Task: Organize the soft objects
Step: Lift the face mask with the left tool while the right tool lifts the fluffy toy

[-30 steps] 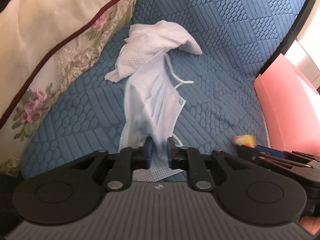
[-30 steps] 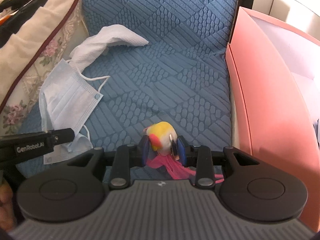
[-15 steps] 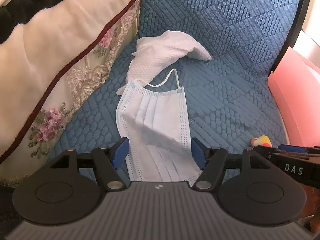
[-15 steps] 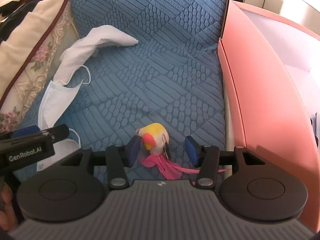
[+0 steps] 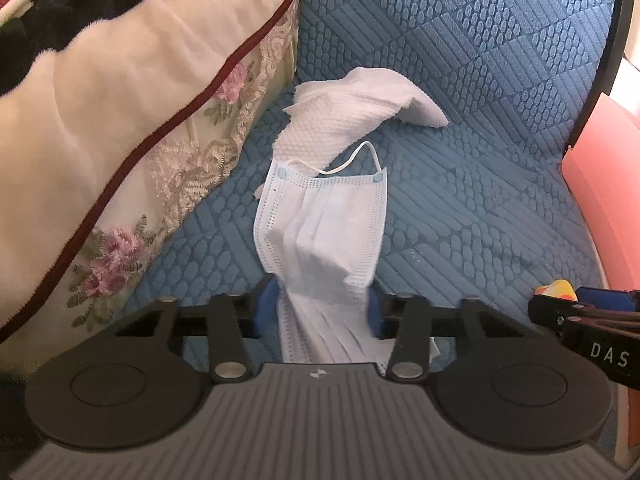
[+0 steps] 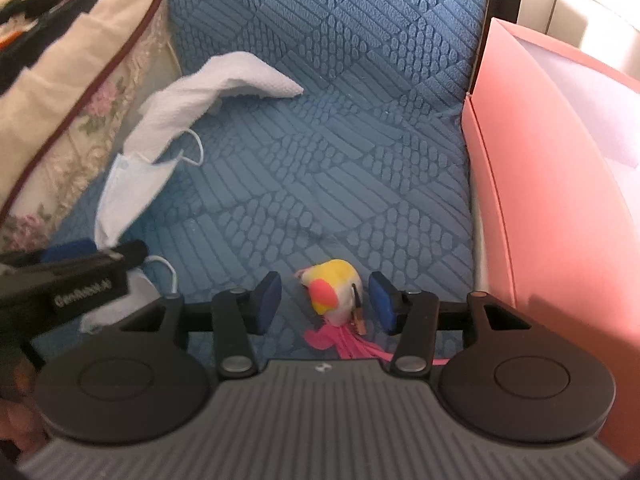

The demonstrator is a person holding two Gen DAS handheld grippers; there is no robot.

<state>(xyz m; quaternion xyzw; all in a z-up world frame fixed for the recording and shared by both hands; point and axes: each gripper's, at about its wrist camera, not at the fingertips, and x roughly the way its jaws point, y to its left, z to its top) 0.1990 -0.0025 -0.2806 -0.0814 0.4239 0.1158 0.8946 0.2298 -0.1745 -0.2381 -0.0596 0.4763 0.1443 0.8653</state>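
Observation:
A light blue face mask (image 5: 324,236) lies on the blue quilted seat (image 5: 460,184), its near end bunched between the fingers of my left gripper (image 5: 320,312). The jaws have narrowed around the mask and seem to touch it. A white textured cloth (image 5: 352,120) lies behind the mask, over its ear loop. My right gripper (image 6: 324,300) is open, its pads either side of a small yellow, white and pink plush toy (image 6: 332,288) with pink ribbon and a metal clip. The toy rests on the seat. The mask (image 6: 132,184) and the cloth (image 6: 212,88) also show in the right wrist view.
A floral cream pillow (image 5: 120,128) leans along the left side of the seat. A pink box (image 6: 560,184) with a white inside stands against the seat's right edge. The right gripper's body shows at the right of the left wrist view (image 5: 592,328).
The left gripper opened, dropped the mask flat, and has now narrowed around its near end again. The right gripper opened and released the plush toy, which now rests on the seat.

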